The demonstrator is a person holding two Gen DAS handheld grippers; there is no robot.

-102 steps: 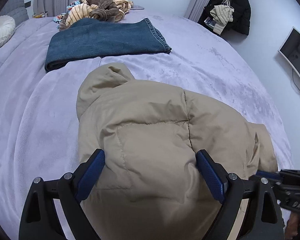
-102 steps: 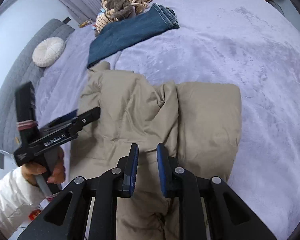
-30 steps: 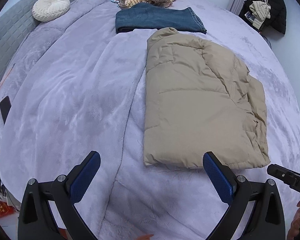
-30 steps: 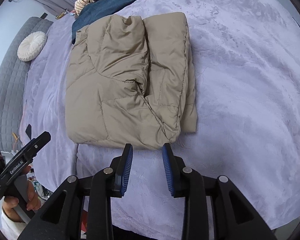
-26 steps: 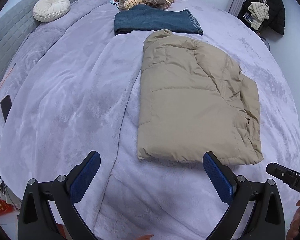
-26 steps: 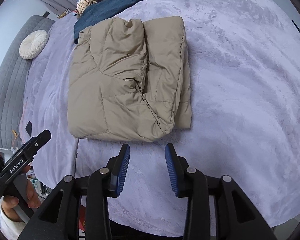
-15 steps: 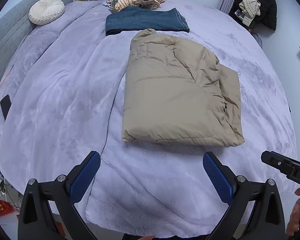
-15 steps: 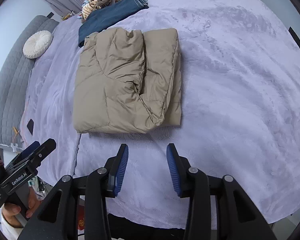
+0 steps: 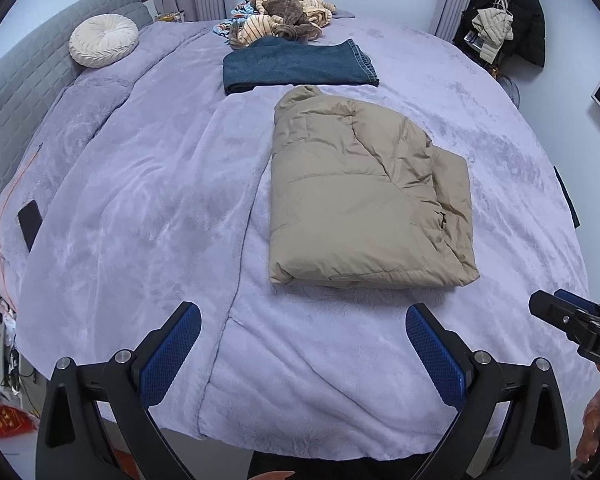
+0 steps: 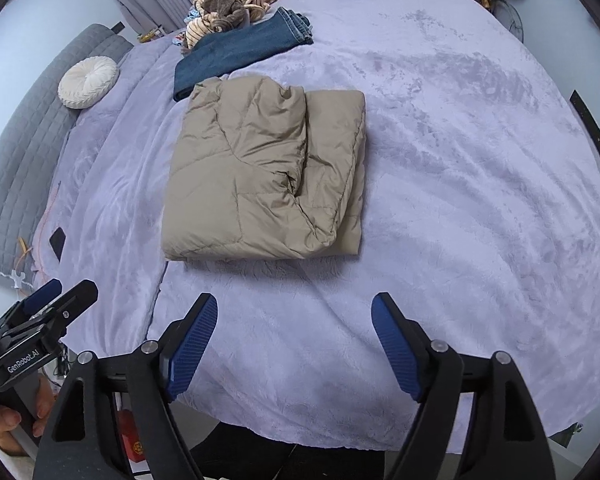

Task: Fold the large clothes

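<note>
A tan puffer jacket (image 9: 360,196) lies folded into a rough rectangle on the lilac bed cover (image 9: 140,200); it also shows in the right wrist view (image 10: 260,180). My left gripper (image 9: 300,332) is open and empty, held back above the near edge of the bed. My right gripper (image 10: 294,324) is open and empty, also short of the jacket. Each gripper shows at the edge of the other's view.
Folded blue jeans (image 9: 296,66) lie just beyond the jacket, with a heap of striped and brown clothes (image 9: 284,20) behind them. A round cream cushion (image 9: 104,40) rests by the grey headboard (image 9: 16,80). A dark phone (image 9: 30,224) lies at the left.
Both grippers have pulled back from the jacket toward the bed's near edge. The right gripper has gone from nearly shut to wide open. The jacket lies still.
</note>
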